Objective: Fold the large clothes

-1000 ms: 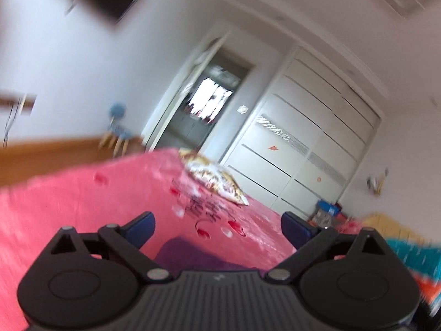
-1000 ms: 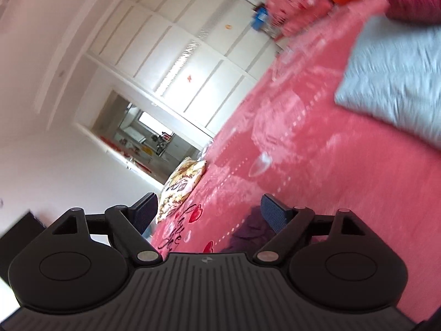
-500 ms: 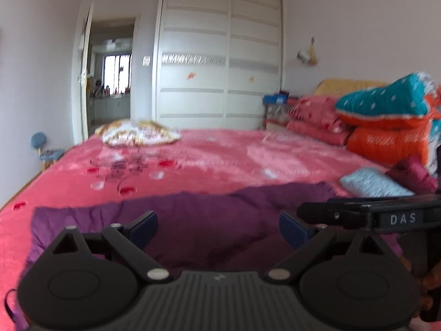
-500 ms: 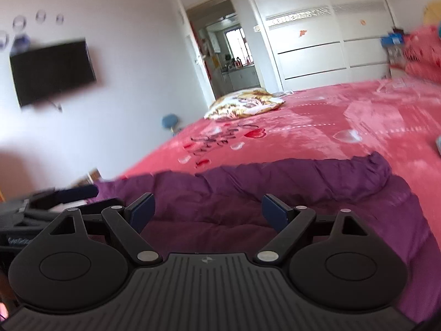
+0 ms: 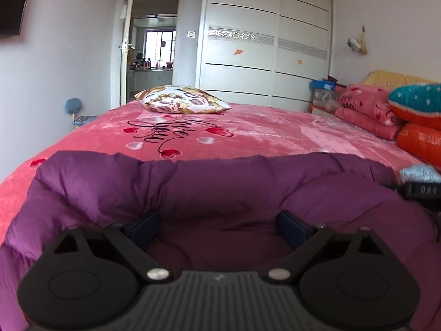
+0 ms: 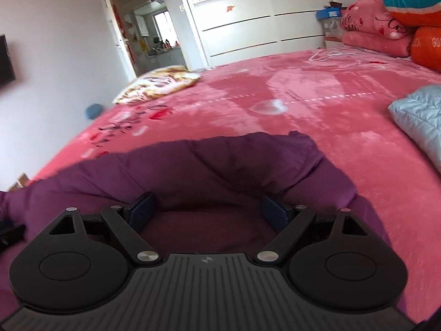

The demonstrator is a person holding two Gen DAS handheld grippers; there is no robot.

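Since the purple padded coat (image 5: pixel 220 187) lies flat on the bed (image 5: pixel 248 138), we hover low. Left gripper (image 5: pixel 220 224) and right gripper (image 6: pixel 210 211) both gape wide, nothing clamped, likely poised to pinch its near edge.

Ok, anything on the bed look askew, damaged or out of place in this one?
Nothing damaged or spilled. The purple padded garment lies bunched rather than flat on the pink bedspread, its far edge rolled into a ridge. Both the left gripper and the right gripper are open over it. The floral pillow sits alone at the far edge.

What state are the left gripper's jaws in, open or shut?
Open. The left gripper has its jaws wide apart, with purple jacket fabric bulging between them.
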